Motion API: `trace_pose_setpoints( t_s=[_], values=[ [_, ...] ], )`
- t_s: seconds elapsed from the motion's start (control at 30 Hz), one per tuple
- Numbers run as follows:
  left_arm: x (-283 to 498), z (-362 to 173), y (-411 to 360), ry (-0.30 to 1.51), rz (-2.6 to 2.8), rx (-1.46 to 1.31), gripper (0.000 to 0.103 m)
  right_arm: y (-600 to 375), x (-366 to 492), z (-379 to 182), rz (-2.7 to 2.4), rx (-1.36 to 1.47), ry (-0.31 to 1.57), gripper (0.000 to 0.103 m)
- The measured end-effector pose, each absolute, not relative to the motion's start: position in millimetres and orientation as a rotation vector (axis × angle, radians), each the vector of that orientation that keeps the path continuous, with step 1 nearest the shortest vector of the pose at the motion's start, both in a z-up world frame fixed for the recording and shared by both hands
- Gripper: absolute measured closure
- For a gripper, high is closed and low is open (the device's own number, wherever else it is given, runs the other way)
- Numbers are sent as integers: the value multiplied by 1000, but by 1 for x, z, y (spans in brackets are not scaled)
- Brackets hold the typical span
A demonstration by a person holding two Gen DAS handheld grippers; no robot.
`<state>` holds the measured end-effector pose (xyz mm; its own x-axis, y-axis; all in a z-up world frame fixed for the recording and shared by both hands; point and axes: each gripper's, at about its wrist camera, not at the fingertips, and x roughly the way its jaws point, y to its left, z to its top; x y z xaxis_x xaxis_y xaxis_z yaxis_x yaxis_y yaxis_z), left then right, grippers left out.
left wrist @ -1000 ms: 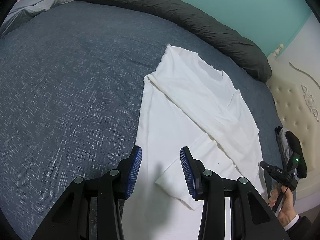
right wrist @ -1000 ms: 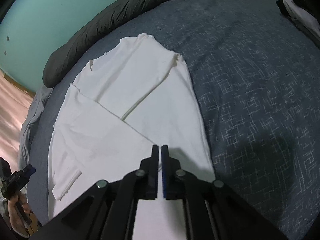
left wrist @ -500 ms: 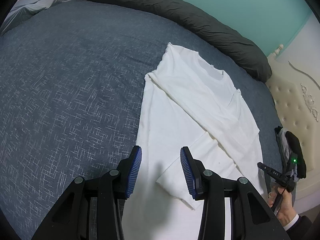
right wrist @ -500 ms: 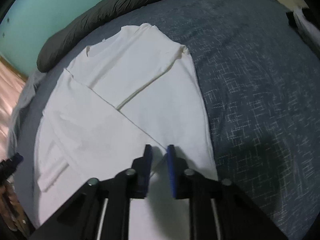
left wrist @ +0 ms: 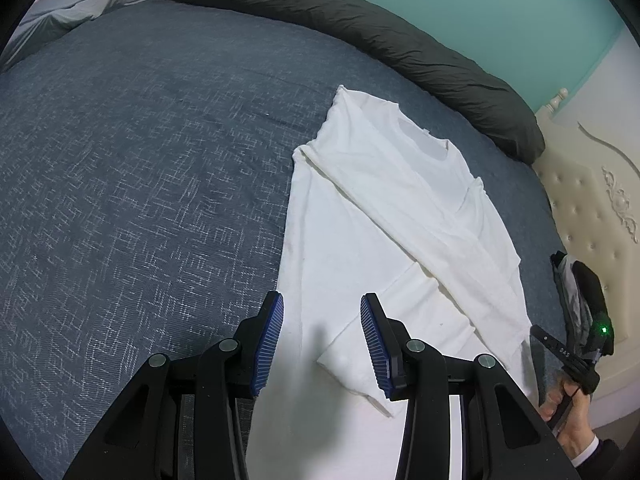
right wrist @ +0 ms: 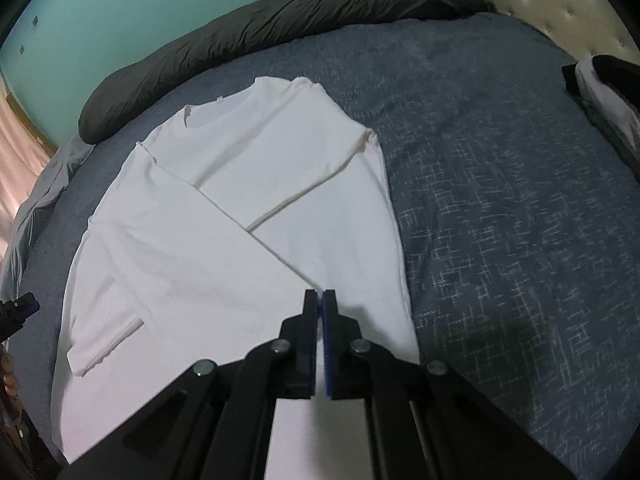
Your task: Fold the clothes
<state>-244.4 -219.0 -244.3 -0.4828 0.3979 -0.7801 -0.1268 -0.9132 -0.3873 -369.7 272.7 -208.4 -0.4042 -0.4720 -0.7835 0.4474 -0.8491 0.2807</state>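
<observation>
A white long-sleeved shirt lies flat on the dark blue bed cover, both sleeves folded across its body. It also shows in the right wrist view. My left gripper is open and empty, above the shirt's lower part near a sleeve cuff. My right gripper has its jaws together, above the shirt's lower body; no cloth shows between them.
A long dark grey bolster lies along the teal wall at the bed's far edge. A cream tufted headboard is at the right. Dark and white folded clothes sit near the bed's right edge. The other gripper and hand show low right.
My right gripper opened slightly half a second ago and has shut again; it pulled back, showing more of the shirt. My left gripper stayed open and hardly moved.
</observation>
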Motion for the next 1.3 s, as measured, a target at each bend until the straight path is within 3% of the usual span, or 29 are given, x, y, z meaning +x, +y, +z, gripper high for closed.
trace_pose_setpoints(
  t_s=[0.3,0.5,0.8,1.13,1.3],
  values=[
    [-244,-246,-220,-396,2436,-1395,59,288,-362,-202,-2260,1260,-180,101],
    [-244,-246,-220,-394,2433,-1395,59,290,-358,-199,-2315,1222,-164,102],
    [-247,-251,-217,-373,2426,-1406,59,297,-373,-229,-2279,1407,-300,102],
    [-290,-263,-222,-389,2452,-1433,59,304,-371,-228,-2293,1426,-252,101],
    [-328,-263,-215,-358,2466,-1418,59,317,-370,-217,-2315,1360,-359,100]
  ],
)
